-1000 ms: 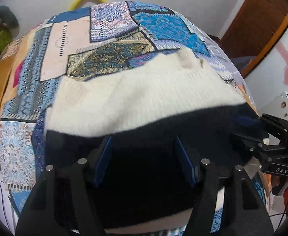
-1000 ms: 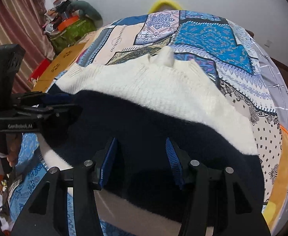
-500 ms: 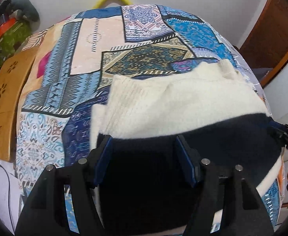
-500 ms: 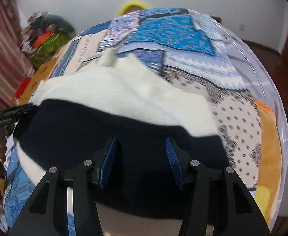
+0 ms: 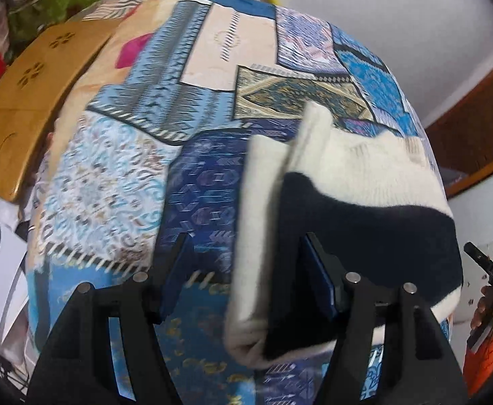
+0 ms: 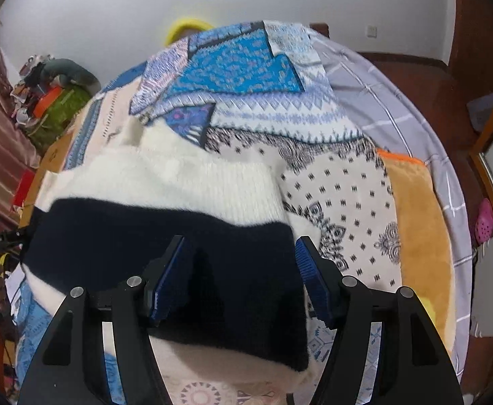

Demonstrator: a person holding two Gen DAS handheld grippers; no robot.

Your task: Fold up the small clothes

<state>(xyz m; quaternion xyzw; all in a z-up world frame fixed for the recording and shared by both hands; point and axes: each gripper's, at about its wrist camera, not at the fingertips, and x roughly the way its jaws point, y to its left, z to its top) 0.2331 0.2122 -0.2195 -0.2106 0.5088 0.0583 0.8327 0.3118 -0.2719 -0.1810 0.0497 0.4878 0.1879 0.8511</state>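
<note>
**A:** Looking at the sweater [image 6: 165, 182], I think the fold is partly done. It lies on the bed [image 6: 354, 182], bunched into a thick stack, with a dark blue band over the white knit.

**B:** Where is it from the right tool [image 6: 239, 270]?

**A:** Right in front and under it. The dark band fills the space between the two blue pads [image 6: 167, 276]. The pads are spread wide, and they pinch nothing.

**B:** And the left tool [image 5: 246, 270]?

**A:** It is spread wide too, and it holds nothing. The sweater [image 5: 357, 209] sits ahead of it and off to its right side. Its right pad [image 5: 317, 276] is over the dark band, and its left pad is over the bare bedcover [image 5: 118, 182].

**B:** Is the stack neat?

**A:** Not yet, I think. On the left tool's side, a white layer sticks out past the dark one, and the near corner curls up.

**B:** So what comes next?

**A:** My guess is one more fold, or a tidy-up. A tool has to go low to an edge, close on all the layers, and lift them over together. The knit looks thick and soft, so a shallow pinch may grab only the top layer.

**B:** Can you see the far edge well?

**A:** Not sharply. It is blurred.
</note>
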